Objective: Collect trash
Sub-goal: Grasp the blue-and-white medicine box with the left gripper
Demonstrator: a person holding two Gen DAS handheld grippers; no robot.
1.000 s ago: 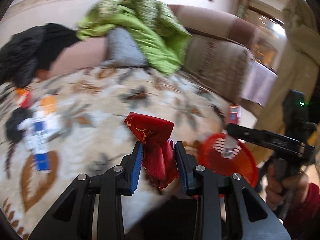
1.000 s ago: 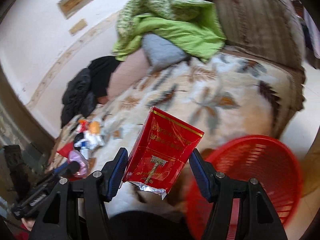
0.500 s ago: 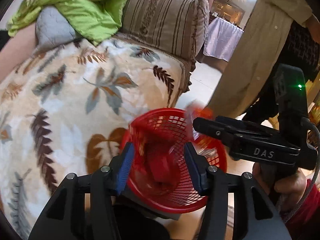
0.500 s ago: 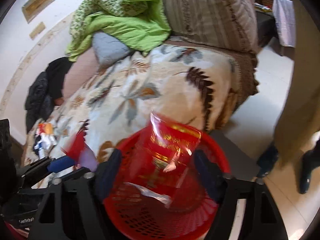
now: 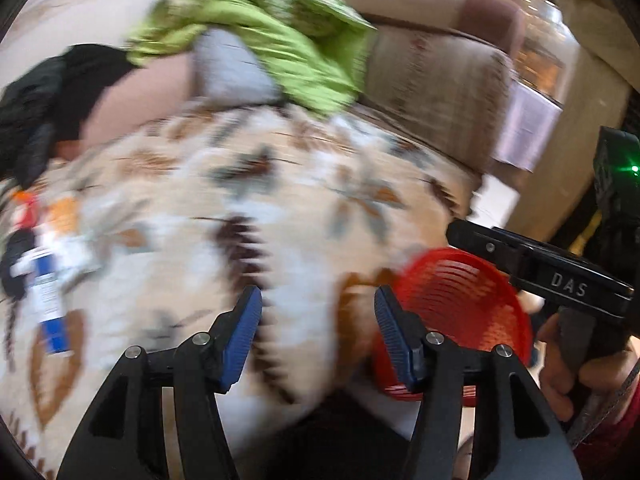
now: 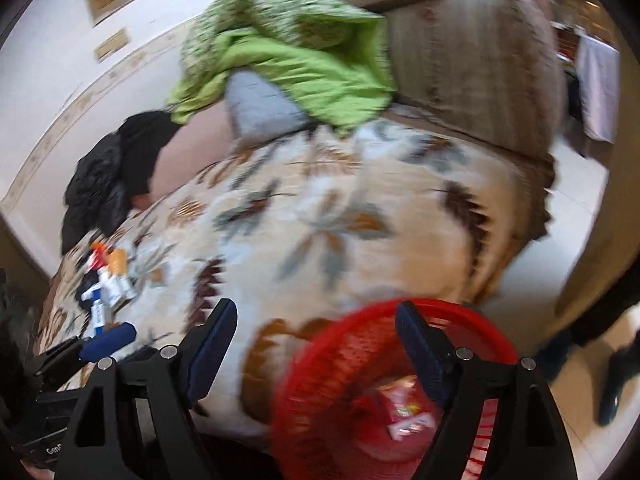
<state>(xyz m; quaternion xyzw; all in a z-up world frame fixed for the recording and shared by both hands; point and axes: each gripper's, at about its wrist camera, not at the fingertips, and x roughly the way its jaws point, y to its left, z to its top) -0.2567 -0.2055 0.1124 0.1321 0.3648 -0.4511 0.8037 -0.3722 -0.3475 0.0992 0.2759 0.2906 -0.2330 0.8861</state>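
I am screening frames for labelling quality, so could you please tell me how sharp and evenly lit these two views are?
Left wrist view: heavy motion blur over the floral blanket, the left gripper sharp, bright lamp glare upper right. Right wrist view: similar smear, the red basket streaked, the right gripper crisp; both show fisheye bending and dark corners.
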